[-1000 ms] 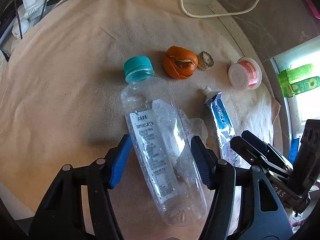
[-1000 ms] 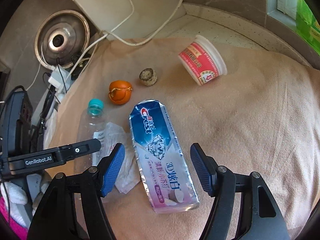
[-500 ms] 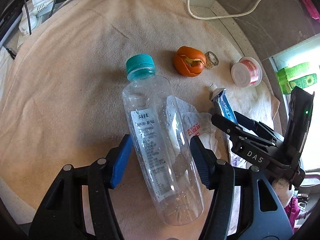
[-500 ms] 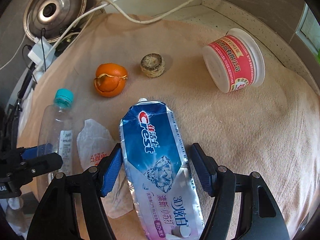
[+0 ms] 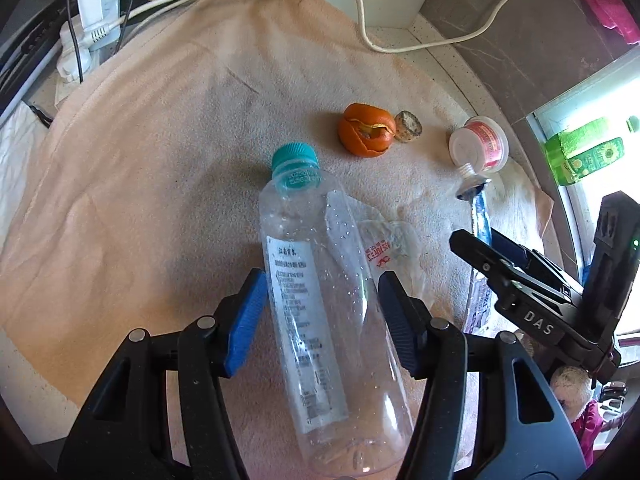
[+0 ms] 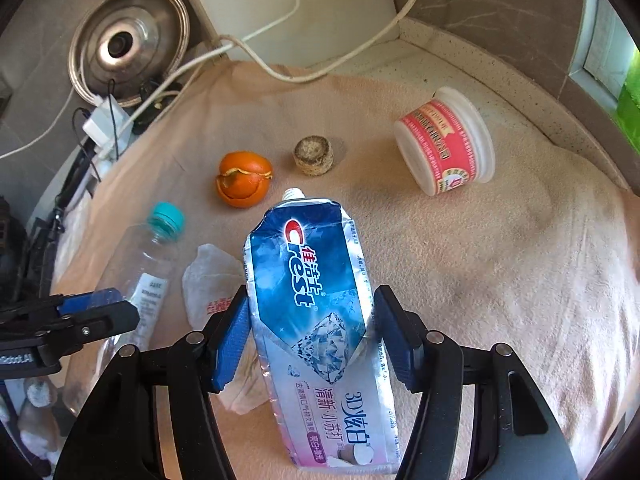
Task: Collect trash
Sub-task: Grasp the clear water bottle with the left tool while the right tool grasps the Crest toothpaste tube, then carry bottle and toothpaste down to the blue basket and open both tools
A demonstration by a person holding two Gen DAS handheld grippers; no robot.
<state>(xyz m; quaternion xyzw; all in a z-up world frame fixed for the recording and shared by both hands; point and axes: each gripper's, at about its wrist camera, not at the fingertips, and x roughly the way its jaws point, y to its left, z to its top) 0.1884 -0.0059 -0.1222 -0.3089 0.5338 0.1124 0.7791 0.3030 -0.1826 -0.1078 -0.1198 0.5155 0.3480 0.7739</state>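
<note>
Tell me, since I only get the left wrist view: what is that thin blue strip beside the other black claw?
Observer: It is a toothpaste tube, which you see edge-on. In the right wrist view its flat face is blue at the top and pink at the bottom.
Operator: Is that claw gripping it?
Observer: The right gripper has the tube between its jaws. They are closing, and both pads touch the tube's edges.
Operator: Is there anything further back that I miss?
Observer: A round metal lid stands against the back wall, beyond the cloth.
</note>
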